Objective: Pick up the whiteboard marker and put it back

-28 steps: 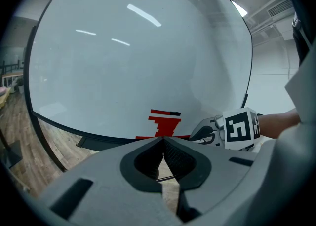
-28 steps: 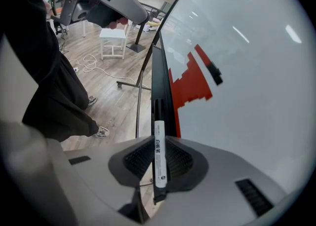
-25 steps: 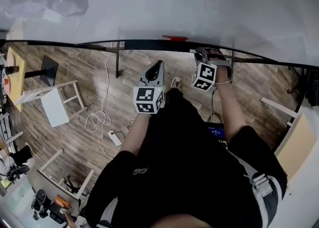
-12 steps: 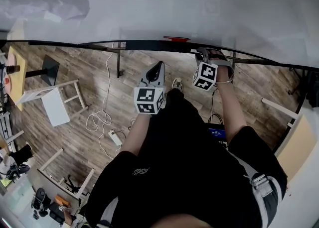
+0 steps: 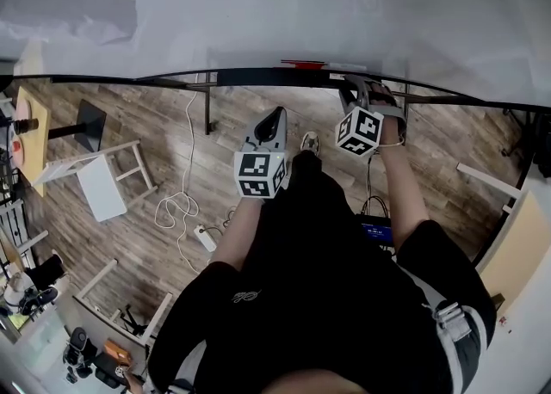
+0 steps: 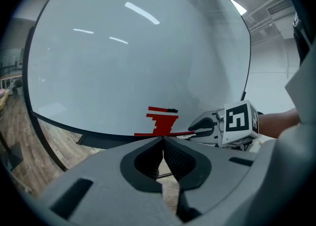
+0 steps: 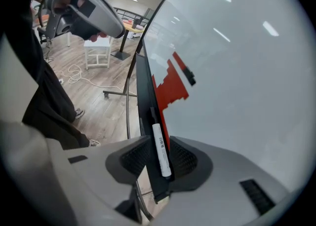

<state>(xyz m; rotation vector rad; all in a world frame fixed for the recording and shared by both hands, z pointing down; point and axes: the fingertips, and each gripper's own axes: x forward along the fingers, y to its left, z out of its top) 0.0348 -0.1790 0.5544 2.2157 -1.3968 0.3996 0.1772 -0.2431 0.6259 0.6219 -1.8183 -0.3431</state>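
My right gripper (image 7: 160, 157) meets the black ledge (image 7: 143, 102) of the glossy white board (image 7: 237, 72), jaws parted astride the slim white whiteboard marker (image 7: 159, 143). Nearby, my left gripper (image 6: 162, 143) is clenched, empty.

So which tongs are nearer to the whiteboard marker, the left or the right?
Right. The right tongs sit around the whiteboard marker on the tray, one jaw on each side. The left tongs are shut, away from the board, left of the marker.
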